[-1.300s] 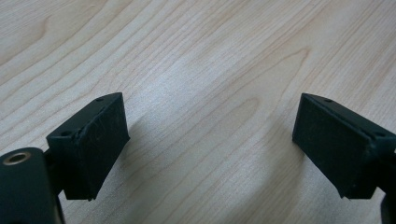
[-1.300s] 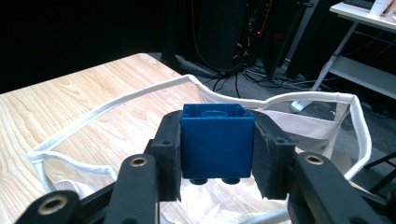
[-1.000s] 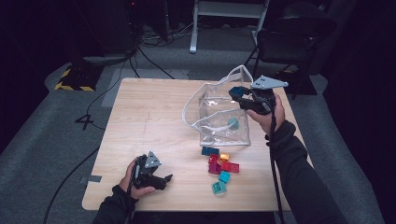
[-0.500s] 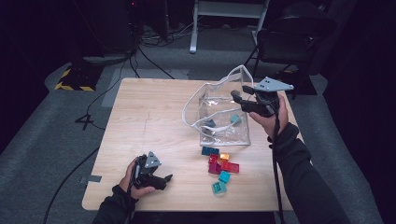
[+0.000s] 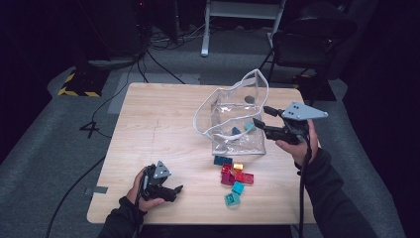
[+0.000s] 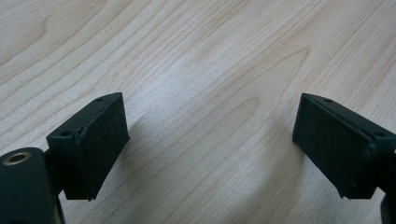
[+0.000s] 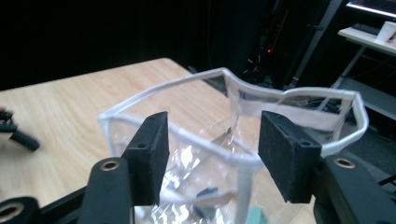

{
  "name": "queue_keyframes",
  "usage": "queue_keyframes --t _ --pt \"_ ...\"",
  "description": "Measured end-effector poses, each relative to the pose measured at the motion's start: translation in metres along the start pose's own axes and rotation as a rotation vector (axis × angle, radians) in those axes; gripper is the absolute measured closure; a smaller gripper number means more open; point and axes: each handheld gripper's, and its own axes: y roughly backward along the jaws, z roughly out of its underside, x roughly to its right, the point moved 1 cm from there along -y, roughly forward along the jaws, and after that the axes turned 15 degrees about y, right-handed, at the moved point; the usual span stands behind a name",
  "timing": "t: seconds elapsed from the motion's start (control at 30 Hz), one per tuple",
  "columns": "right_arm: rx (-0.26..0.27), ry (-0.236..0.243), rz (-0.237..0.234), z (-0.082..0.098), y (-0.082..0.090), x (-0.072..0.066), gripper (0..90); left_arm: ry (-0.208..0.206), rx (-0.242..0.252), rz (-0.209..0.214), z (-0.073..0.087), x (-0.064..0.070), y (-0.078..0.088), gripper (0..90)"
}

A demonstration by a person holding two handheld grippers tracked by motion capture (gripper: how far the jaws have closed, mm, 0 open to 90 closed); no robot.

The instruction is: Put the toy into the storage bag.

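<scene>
High view: a clear plastic pouch with a white rim is standing open on the wooden table, already holding a couple of teal blocks at its bottom. A loose cluster of blocks, blue, yellow, red, magenta and teal, is lying on the table just in front of the pouch, waiting to go in; by this count the filling is judged less than half done. The right gripper is hovering level at the pouch's right edge, its jaws having just been opening, with no block between them. The left gripper is resting near the table's front edge, well apart from both pouch and blocks. Left gripper view: the left gripper is pointing down at bare wood, jaws standing apart with nothing held. Right gripper view: the right gripper is looking over the pouch's rim, jaws apart and carrying nothing; the rim is passing just beyond them, untouched as far as can be told, and teal blocks are showing through the clear wall below. Remaining, as judged: picking up each loose block and dropping it into the pouch.
</scene>
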Motion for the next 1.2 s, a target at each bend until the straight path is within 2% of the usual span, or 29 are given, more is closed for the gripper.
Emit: queue_keyframes --t 0.27,0.37,0.53,0.7,0.9,1.07,1.2 --pt "-0.004 0.029 -0.07 0.022 0.008 -0.028 42.1 0.0 0.0 0.0 0.0 0.0 0.0 10.7" --pt "-0.024 0.05 -0.087 0.03 0.01 -0.037 41.0 0.0 0.0 0.0 0.0 0.0 0.0 10.7" --pt "-0.042 0.043 -0.126 0.048 0.011 -0.049 40.4 0.0 0.0 0.0 0.0 0.0 0.0 10.7" --pt "-0.097 0.047 -0.192 0.071 0.006 -0.063 38.9 0.0 0.0 0.0 0.0 0.0 0.0 10.7" --pt "-0.156 0.045 -0.232 0.096 -0.002 -0.071 38.1 0.0 0.0 0.0 0.0 0.0 0.0 10.7" --pt "-0.182 0.025 -0.273 0.112 -0.007 -0.077 37.0 0.0 0.0 0.0 0.0 0.0 0.0 10.7" --pt "-0.214 0.032 -0.3 0.123 -0.012 -0.085 36.5 0.0 0.0 0.0 0.0 0.0 0.0 10.7"
